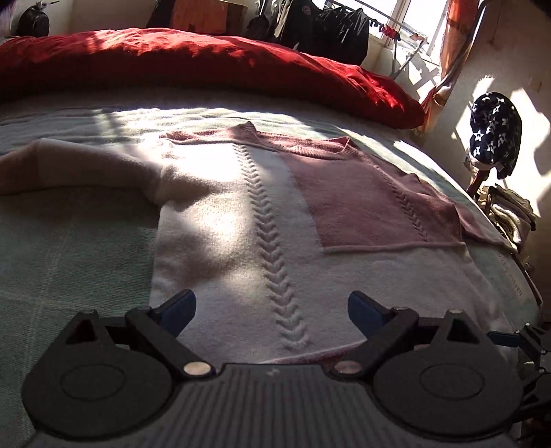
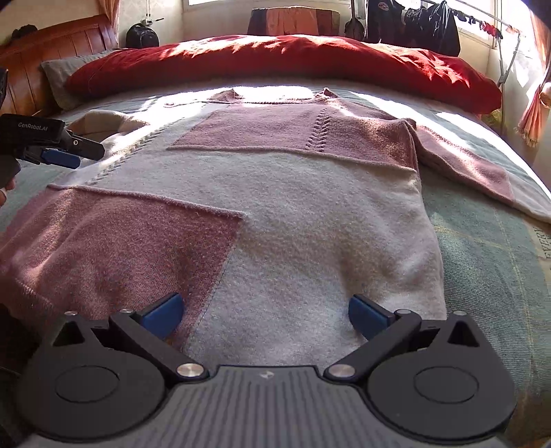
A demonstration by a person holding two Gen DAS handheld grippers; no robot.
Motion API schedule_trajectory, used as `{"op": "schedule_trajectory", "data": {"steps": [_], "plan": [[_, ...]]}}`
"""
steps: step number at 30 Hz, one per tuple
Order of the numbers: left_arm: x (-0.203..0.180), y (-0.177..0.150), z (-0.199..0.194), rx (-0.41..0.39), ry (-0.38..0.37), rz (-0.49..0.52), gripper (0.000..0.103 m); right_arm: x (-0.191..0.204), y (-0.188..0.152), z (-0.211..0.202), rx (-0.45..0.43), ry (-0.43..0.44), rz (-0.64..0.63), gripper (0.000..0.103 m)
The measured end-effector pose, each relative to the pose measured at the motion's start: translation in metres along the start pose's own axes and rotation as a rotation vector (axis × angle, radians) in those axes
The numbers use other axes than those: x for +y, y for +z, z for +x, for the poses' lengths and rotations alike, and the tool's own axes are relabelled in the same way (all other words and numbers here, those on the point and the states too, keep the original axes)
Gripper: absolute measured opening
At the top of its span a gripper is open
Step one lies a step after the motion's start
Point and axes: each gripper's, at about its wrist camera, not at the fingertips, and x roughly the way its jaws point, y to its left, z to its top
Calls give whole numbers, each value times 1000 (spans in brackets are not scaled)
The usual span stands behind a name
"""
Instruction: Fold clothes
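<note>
You are holding your left gripper (image 1: 272,306) with its blue-padded fingers (image 1: 179,308) spread wide and gripping nothing, hovering over the near hem of the sweater (image 1: 241,220); the cable-knit rib is running away from you right between the two fingers. Your right gripper (image 2: 266,312) is also standing wide open and empty, its left finger lying over a pink patch and its right finger over the white knit, close above the fabric. The sweater is lying flat and face up on the pale green blanket (image 2: 482,248), one sleeve reaching out left of your left fingers, the other stretching right beyond your right fingers. Past the collar, a red duvet (image 2: 292,65) is lying bunched across the bed, and dark clothes (image 1: 327,27) are hanging beyond it.
</note>
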Motion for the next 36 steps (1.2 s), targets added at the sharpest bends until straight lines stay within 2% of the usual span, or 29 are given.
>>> {"op": "schedule_trajectory", "data": {"steps": [2,5,7,9,11,13,16,19,20,23,26,28,29,32,34,36], "plan": [[-19,-8,-7,-21,-15,62,96,2,6,-6,-9,7,11,103],[-42,-30,1,6,46,137,96,14,22,-9,-79,46,11,103],[-43,-48,5,54,82,101,96,26,31,-1,-84,65,-20,103],[-44,-66,-4,37,97,81,96,36,32,9,-53,54,-51,103],[-48,-81,-19,54,93,68,97,38,20,15,-21,43,-66,103],[-52,-92,-35,75,77,84,97,35,8,13,-34,50,-64,103],[-59,-93,-52,57,80,132,97,29,-8,5,-73,69,-57,103],[-63,-83,-50,-11,23,149,98,29,-8,3,-68,65,-62,103],[-63,-82,-45,-10,4,135,98,30,-7,3,-63,61,-61,103],[-59,-88,-19,104,0,24,98,32,-8,-2,-54,45,-62,103],[-71,-97,-28,106,5,100,98,30,-15,-13,-54,30,-87,103],[-73,-97,-40,97,-8,113,98,27,-22,-23,-63,20,-106,103],[-73,-96,-45,85,-5,116,98,25,-23,-28,-71,18,-117,103],[-65,-85,-50,30,63,96,99,28,-17,-33,-114,34,-150,103],[-57,-79,-44,30,89,62,99,35,-7,-32,-148,64,-165,103],[-51,-77,-36,46,98,22,99,46,2,-23,-146,99,-176,103]]}}
